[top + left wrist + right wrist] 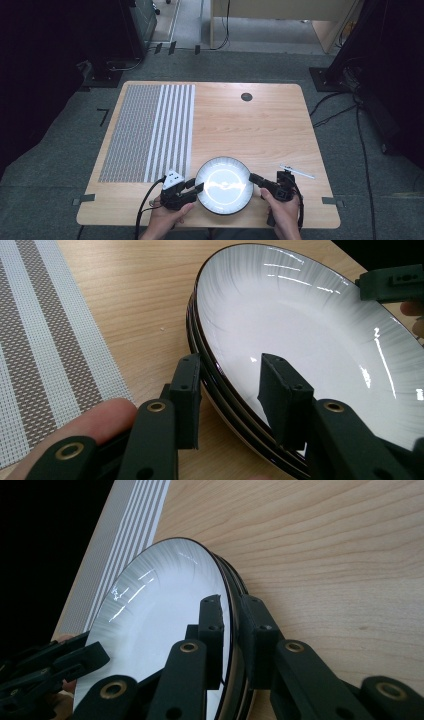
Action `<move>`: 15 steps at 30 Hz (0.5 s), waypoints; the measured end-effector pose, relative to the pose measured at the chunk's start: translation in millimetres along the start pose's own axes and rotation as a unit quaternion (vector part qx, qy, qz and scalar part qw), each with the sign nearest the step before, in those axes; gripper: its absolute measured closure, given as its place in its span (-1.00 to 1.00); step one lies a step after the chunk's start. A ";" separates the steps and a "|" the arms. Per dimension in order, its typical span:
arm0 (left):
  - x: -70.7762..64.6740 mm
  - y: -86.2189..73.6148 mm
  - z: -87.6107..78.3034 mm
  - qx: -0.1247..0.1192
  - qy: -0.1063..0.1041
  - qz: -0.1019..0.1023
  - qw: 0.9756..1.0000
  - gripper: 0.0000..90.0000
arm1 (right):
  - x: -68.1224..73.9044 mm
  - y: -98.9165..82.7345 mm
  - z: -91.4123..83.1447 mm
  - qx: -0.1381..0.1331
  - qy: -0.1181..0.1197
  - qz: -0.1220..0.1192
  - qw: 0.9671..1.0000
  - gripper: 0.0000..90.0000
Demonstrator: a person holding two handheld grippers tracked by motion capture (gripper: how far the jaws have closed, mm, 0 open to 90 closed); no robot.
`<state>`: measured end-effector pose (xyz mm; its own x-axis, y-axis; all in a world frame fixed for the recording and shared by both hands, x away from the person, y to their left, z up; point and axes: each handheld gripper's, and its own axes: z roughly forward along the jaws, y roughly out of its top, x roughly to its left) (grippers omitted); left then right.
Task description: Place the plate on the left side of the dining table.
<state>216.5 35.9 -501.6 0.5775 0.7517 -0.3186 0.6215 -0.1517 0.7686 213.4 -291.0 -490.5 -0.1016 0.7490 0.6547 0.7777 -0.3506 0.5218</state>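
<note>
Glossy round plates [223,185], a stack of maybe three, on the wood table [260,130]. Left gripper [227,390] straddles the 9 o'clock rim, jaws spread; right gripper [231,630] pinches 3 o'clock.

A glossy white glazed round plate [223,185] sits on the matt light wooden table [260,125]; upper left lies a rough grey-and-white woven striped placemat [150,131].

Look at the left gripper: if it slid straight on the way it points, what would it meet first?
The left gripper already straddles the rim of the stacked white glossy plates with dark edges; pushing on, that rim would probably seat deeper between its open jaws.
</note>
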 end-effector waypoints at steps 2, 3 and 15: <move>0.0 0.1 0.0 0.000 -0.003 -0.002 1.000 0.35 | 0.7 -1.9 3.8 0.006 0.018 0.004 1.000 0.75; 0.2 0.4 0.0 -0.001 -0.005 -0.003 1.000 0.34 | 2.0 -3.3 5.4 0.003 0.016 0.004 1.000 0.72; 3.2 2.8 -1.6 0.001 -0.016 -0.014 1.000 0.34 | 8.7 -11.9 15.2 -0.010 -0.026 -0.015 0.999 0.91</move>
<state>219.2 38.8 -499.6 0.5759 0.7350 -0.3579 0.6389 -0.1314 0.7580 212.6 -271.8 -499.3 -0.0917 0.7880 0.6088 0.7618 -0.3382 0.5525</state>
